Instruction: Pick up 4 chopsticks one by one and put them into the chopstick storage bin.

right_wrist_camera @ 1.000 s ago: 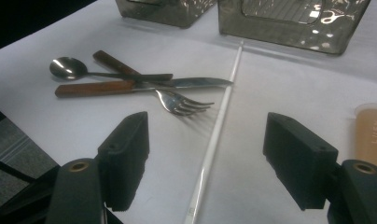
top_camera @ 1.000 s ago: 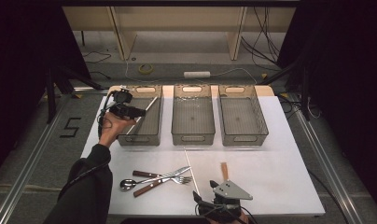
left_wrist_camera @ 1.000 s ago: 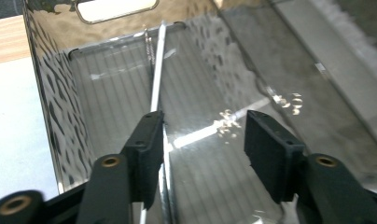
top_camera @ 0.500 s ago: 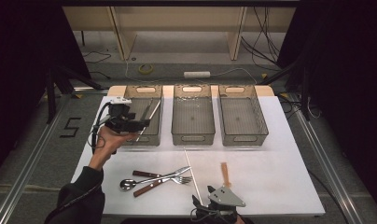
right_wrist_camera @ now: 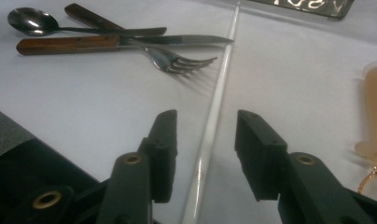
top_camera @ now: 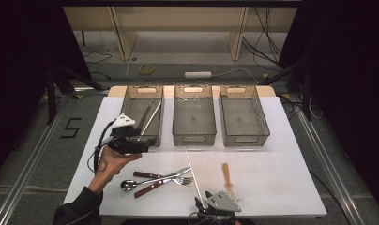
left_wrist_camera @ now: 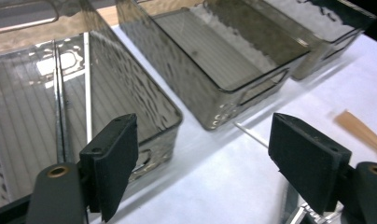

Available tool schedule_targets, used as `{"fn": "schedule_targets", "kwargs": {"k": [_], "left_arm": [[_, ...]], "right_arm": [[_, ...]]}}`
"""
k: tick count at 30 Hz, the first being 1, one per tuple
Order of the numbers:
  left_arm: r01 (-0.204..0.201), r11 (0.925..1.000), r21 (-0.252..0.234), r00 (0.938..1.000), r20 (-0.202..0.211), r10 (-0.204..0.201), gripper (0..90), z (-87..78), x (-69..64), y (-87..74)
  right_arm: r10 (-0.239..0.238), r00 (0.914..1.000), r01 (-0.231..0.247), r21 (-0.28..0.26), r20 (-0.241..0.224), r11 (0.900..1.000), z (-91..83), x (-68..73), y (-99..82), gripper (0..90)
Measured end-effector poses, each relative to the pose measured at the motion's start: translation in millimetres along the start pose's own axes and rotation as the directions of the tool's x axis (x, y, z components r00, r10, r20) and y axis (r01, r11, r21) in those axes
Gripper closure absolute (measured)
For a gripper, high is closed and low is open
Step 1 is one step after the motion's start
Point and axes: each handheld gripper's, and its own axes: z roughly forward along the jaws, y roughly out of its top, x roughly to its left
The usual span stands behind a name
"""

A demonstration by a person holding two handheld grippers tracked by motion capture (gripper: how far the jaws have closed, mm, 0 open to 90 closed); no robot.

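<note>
My left gripper [top_camera: 149, 146] hangs at the front edge of the left smoked bin [top_camera: 131, 101]. Its jaws have just been opening and stand wide with nothing between them [left_wrist_camera: 203, 126]. Two thin rods [left_wrist_camera: 60, 98] lie in that bin. My right gripper [top_camera: 204, 204] is low at the table's near edge. Its jaws [right_wrist_camera: 205, 119] have just been closing and straddle a long white rod [right_wrist_camera: 218, 100] on the table; the pads are clear of it. The same white rod [top_camera: 192, 173] runs from the right gripper toward the middle bin [top_camera: 193, 136].
A spoon [top_camera: 127, 184], a wooden-handled knife [top_camera: 147, 187] and a fork [top_camera: 180, 179] lie crossed left of the rod. A tan wooden utensil [top_camera: 226, 176] lies to its right. The right bin [top_camera: 244, 136] stands at the back. The white mat [top_camera: 281, 178] ends close to the right gripper.
The left hand has drawn back from over the left bin to its front edge, with the jaws spread wider. The right gripper has stayed near the table's front.
</note>
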Motion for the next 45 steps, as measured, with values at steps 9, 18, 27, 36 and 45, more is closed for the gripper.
{"fn": "schedule_targets", "kwargs": {"k": [9,18,27,36,45], "left_arm": [[-0.026,0.9996,-0.005,0.9993,0.024,0.027,22.2,-2.4,-12.0,-4.8],[-0.045,0.9990,0.004,0.9978,0.048,0.045,21.1,-2.0,-22.2,-11.8],[-0.046,0.9989,0.006,0.9979,0.046,0.046,20.9,-3.2,-22.4,-15.3],[-0.067,0.9976,0.015,0.9963,0.055,0.066,20.9,-2.3,-27.8,-16.5],[-0.076,0.9968,0.025,0.9950,0.068,0.074,20.9,-0.2,-31.0,-17.4]], "right_arm": [[-0.004,1.0000,0.004,0.032,-0.004,0.9995,3.4,0.4,-3.2,67.0],[-0.001,1.0000,0.001,0.050,-0.004,0.9987,5.9,-0.2,-6.3,72.7],[-0.016,0.9997,0.015,0.055,0.018,0.9984,7.9,2.4,-7.9,75.8],[0.006,0.9988,-0.008,0.053,0.050,0.9985,7.8,5.3,-8.0,83.5],[0.056,0.9943,-0.061,0.057,0.091,0.9965,5.6,-6.9,-6.1,84.0]]}}
